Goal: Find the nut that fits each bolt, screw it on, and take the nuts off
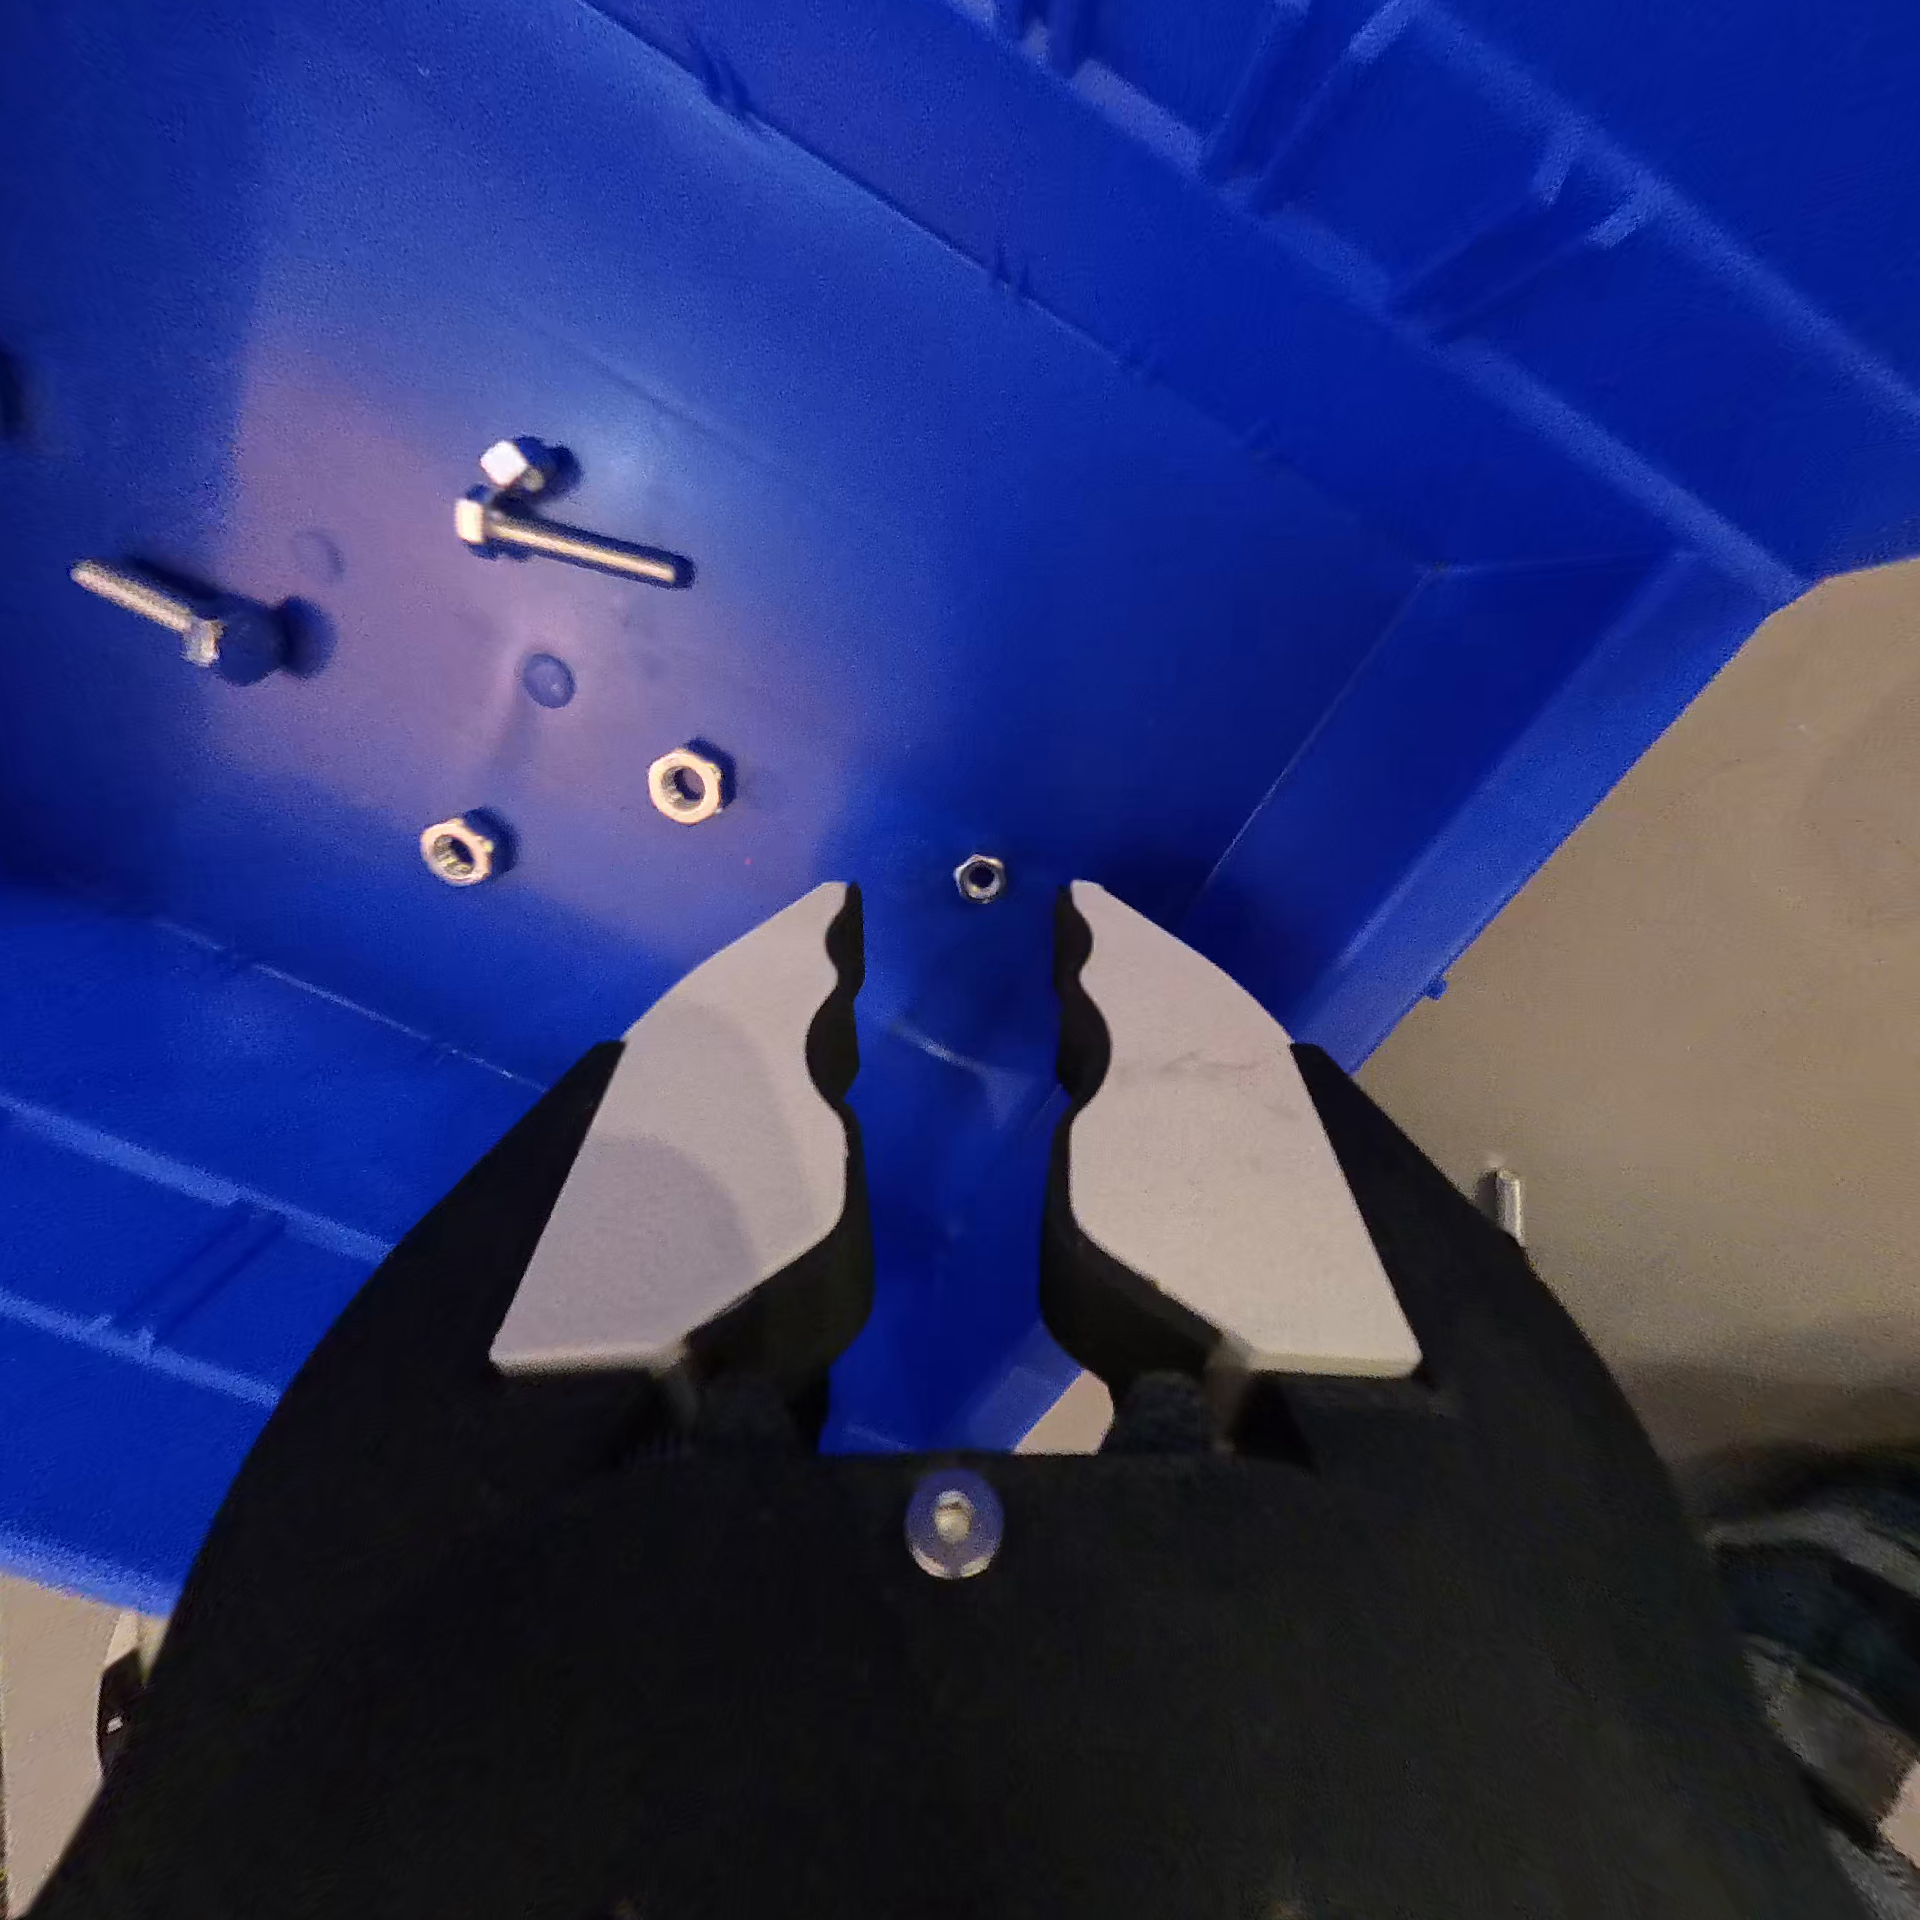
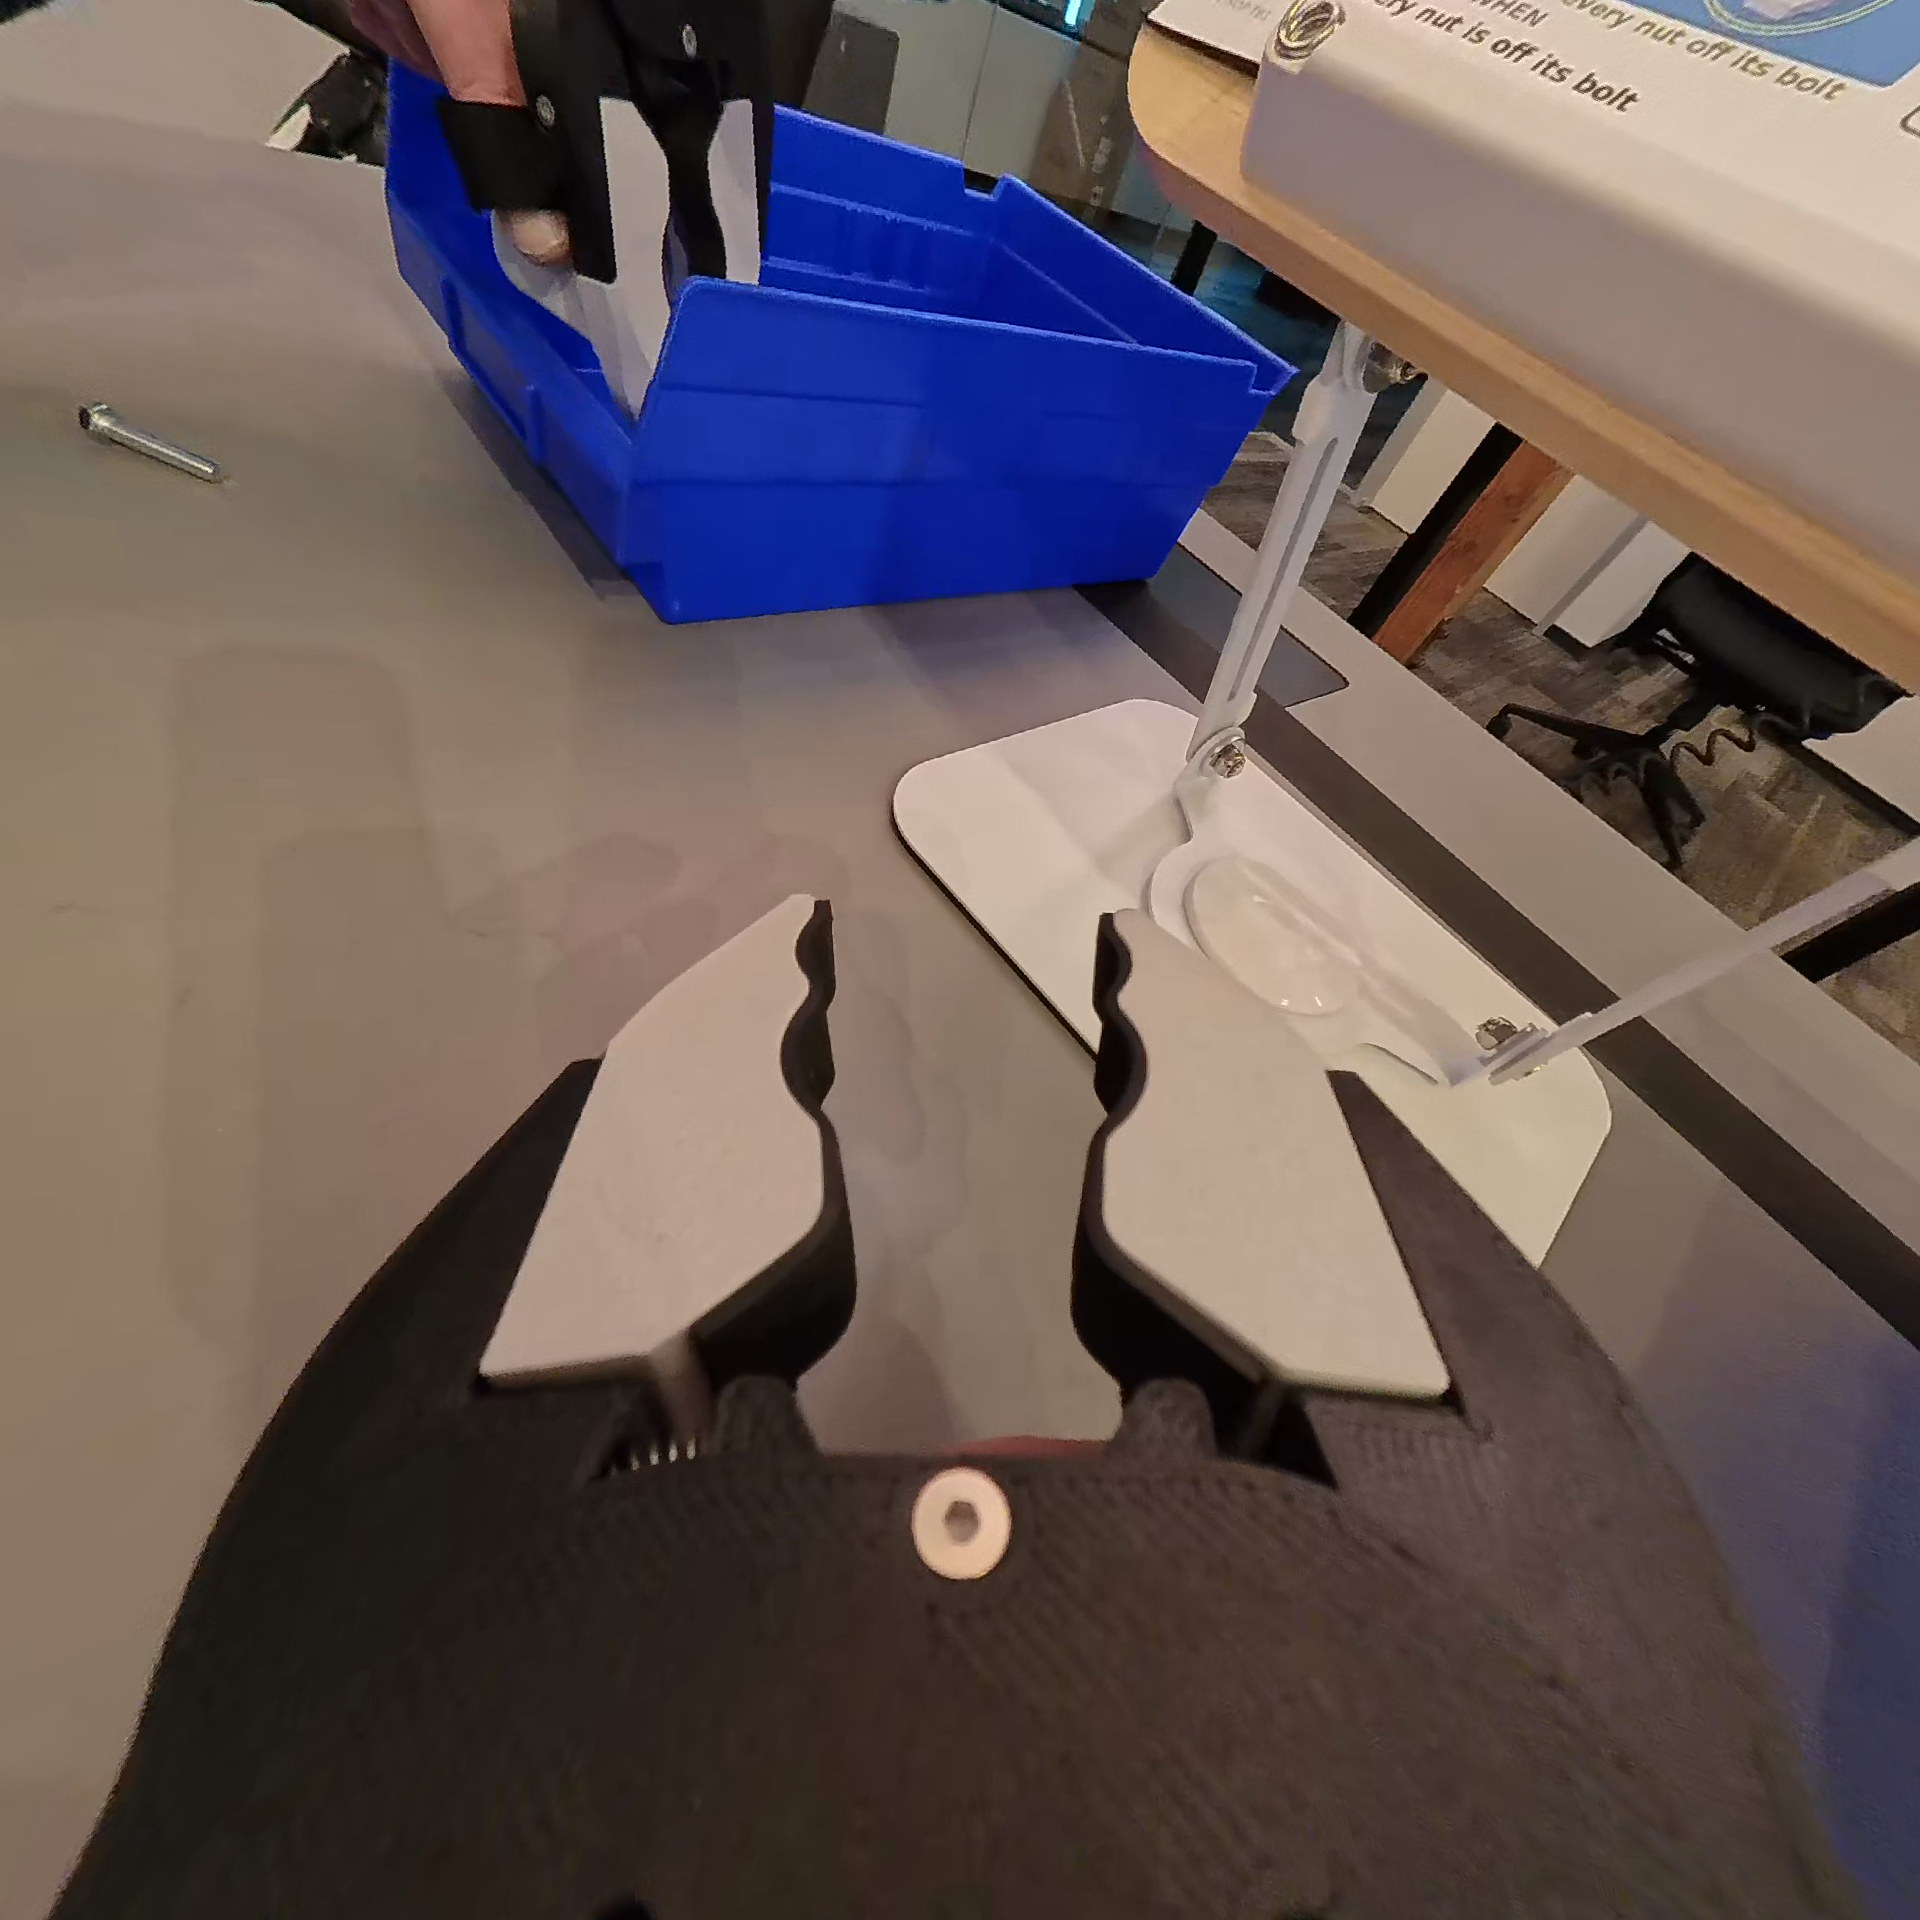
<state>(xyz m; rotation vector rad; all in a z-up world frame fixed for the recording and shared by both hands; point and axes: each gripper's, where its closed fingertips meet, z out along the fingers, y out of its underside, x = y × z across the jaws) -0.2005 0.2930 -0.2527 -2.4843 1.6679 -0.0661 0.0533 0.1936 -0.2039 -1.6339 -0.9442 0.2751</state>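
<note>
Left gripper [image 1: 958, 894] spread, small nut [image 1: 978, 879] just beyond fingertips (untouched), inside blue bin [image 1: 1039, 436].

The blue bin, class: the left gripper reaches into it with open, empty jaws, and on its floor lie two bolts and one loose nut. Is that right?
Not quite: the count of loose nuts is wrong. The left wrist view shows three on the floor of the blue bin: a small nut just ahead of the left gripper and two larger nuts. The two bolts and the open, empty jaws stand.
</note>
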